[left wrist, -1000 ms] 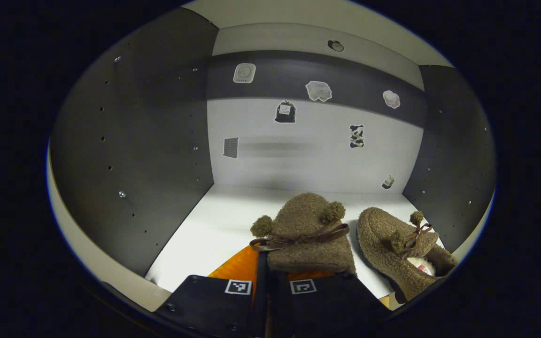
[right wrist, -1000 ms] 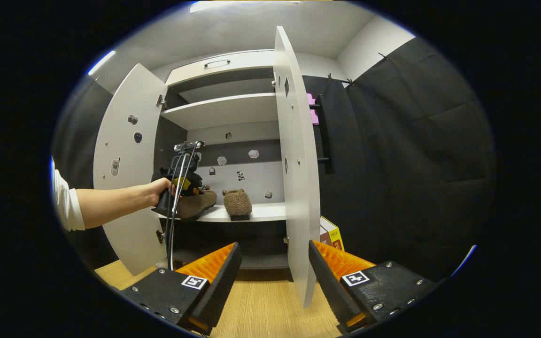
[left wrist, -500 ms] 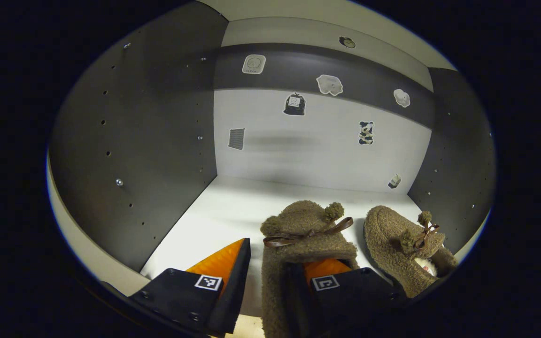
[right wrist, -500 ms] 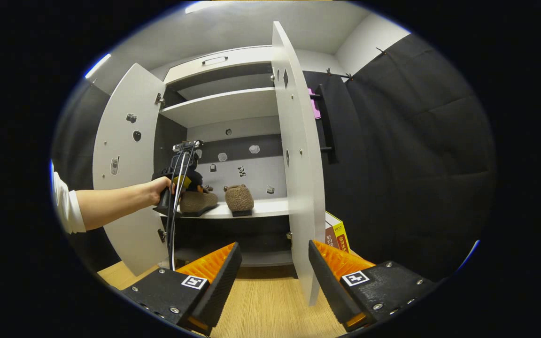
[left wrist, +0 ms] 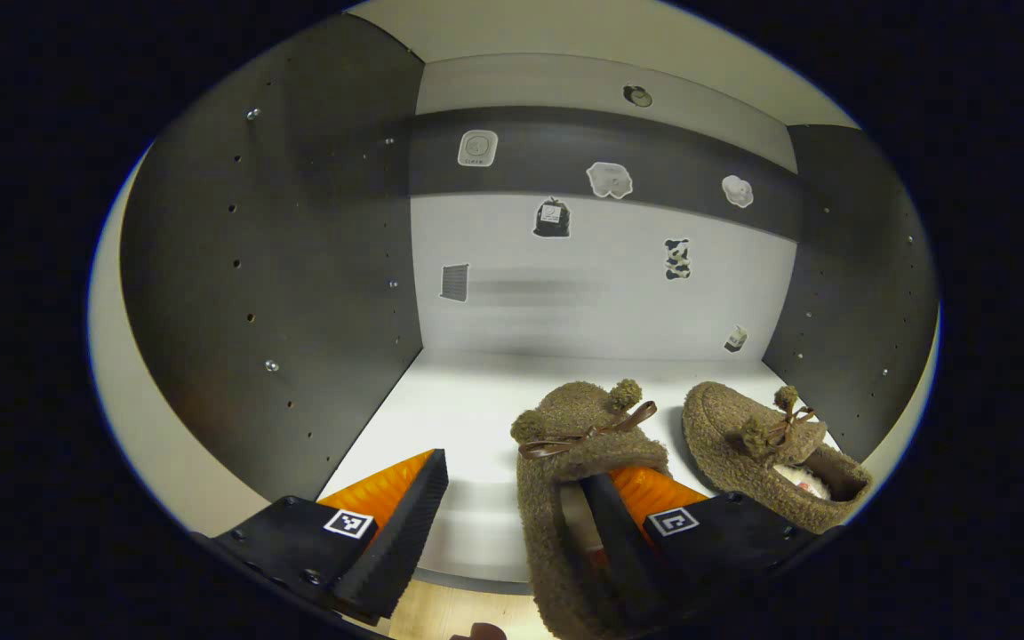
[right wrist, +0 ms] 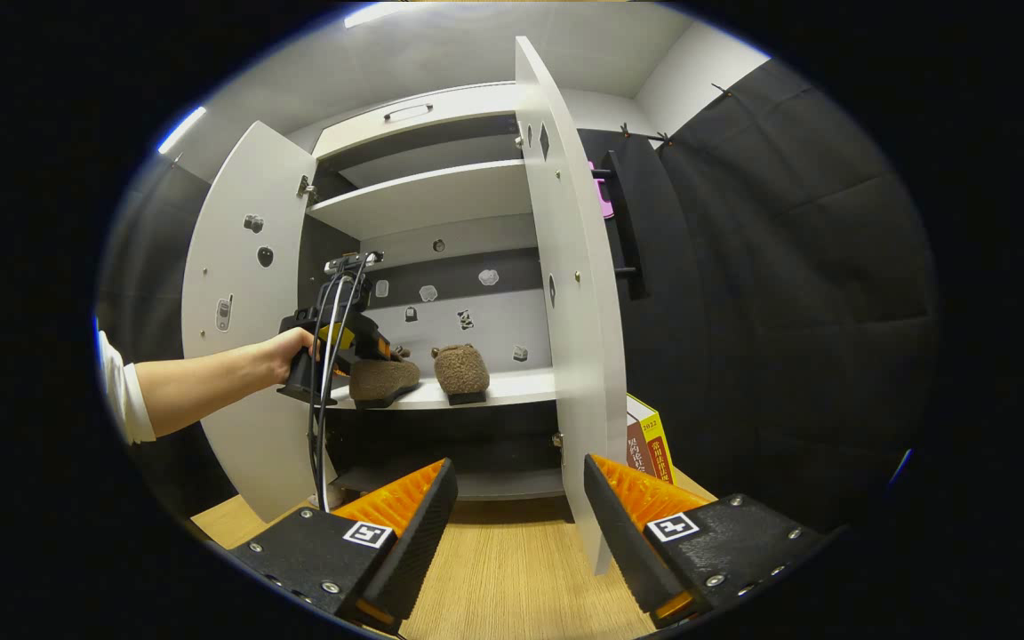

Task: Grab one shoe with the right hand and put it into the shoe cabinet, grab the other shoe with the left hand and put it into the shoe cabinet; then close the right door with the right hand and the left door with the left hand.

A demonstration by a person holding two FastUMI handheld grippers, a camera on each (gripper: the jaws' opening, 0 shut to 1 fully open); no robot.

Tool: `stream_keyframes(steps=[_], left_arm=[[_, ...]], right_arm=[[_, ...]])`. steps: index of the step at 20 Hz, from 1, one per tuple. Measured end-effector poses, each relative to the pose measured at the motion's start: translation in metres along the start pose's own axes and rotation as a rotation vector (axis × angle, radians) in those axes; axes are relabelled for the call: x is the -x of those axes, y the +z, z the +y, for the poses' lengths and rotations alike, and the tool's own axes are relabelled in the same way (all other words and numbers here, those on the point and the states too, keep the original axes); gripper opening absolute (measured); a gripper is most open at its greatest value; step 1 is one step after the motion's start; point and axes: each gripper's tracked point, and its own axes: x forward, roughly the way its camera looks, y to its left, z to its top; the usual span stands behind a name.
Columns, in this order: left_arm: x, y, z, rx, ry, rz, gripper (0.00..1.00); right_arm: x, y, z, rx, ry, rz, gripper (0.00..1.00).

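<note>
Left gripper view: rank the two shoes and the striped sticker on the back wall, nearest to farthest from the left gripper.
1. Near shoe, around the left gripper's right finger.
2. Other shoe, to the right on the shelf.
3. Striped sticker, on the back wall, left.

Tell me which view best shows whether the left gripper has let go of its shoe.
The left gripper view: the left gripper is open, one finger inside the near shoe, the other standing clear of it. The right gripper view shows that gripper small and far off at the shelf, its fingers too small to judge.
</note>
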Motion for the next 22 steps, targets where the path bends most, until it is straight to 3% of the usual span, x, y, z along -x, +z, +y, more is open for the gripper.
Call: stream_keyframes(steps=[8, 11, 15, 22], left_arm=[[0.042, 0.022, -0.022, -0.006, -0.119, -0.095, 0.96], [0.062, 0.034, -0.022, -0.016, -0.121, -0.130, 0.96], [0.106, 0.046, -0.026, 0.022, -0.171, -0.225, 0.97], [0.198, 0.044, -0.009, 0.023, -0.173, -0.399, 0.95]], right_arm=[[0.002, -0.004, 0.006, -0.006, 0.019, 0.007, 0.89], [0.001, -0.005, 0.007, -0.008, 0.026, 0.011, 0.89], [0.000, 0.000, 0.010, -0.011, 0.034, -0.003, 0.89], [-0.007, 0.015, 0.009, 0.022, 0.053, -0.046, 0.89]])
